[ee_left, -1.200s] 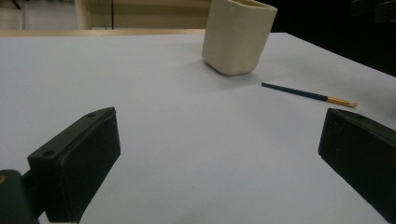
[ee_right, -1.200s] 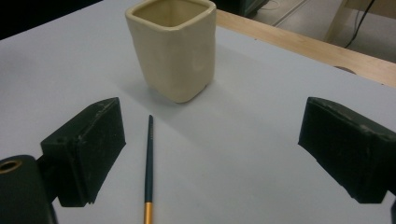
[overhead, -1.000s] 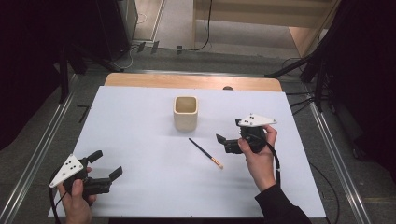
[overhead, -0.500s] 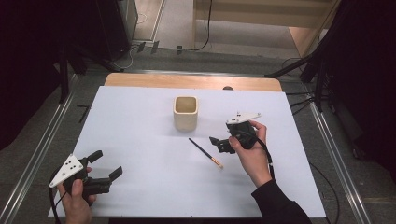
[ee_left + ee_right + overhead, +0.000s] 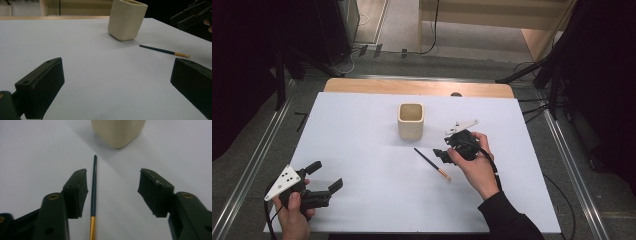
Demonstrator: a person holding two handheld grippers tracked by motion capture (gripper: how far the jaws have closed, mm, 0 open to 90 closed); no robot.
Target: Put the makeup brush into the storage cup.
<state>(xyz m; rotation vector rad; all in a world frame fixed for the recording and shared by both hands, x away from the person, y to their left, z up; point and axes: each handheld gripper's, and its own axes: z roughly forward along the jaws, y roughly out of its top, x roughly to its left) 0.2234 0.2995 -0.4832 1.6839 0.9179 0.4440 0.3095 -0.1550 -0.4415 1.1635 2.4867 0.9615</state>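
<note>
White sheeting covers the table point(image 5: 362, 125), and on it a thin dark paintbrush point(image 5: 432, 163) with a gold ferrule is laid flat, at about five o'clock from the cream cup point(image 5: 411, 120) and just clear of it. The right gripper point(image 5: 443, 152) is held low over the brush. In the right gripper view the shaft point(image 5: 94, 187) is seen lying between the black jaws, close beside the left pad point(image 5: 78, 192) and well apart from the other — nothing is pinched yet, though the jaws have just been closing. The brush's dark tip is pointed at twelve o'clock towards the cup point(image 5: 117, 132).

At the table's seven o'clock corner the left gripper point(image 5: 323, 176) is kept spread wide and empty — only bare sheet is seen between its jaws, with the cup point(image 5: 126, 20) and the brush point(image 5: 163, 51) farther off at one o'clock.
</note>
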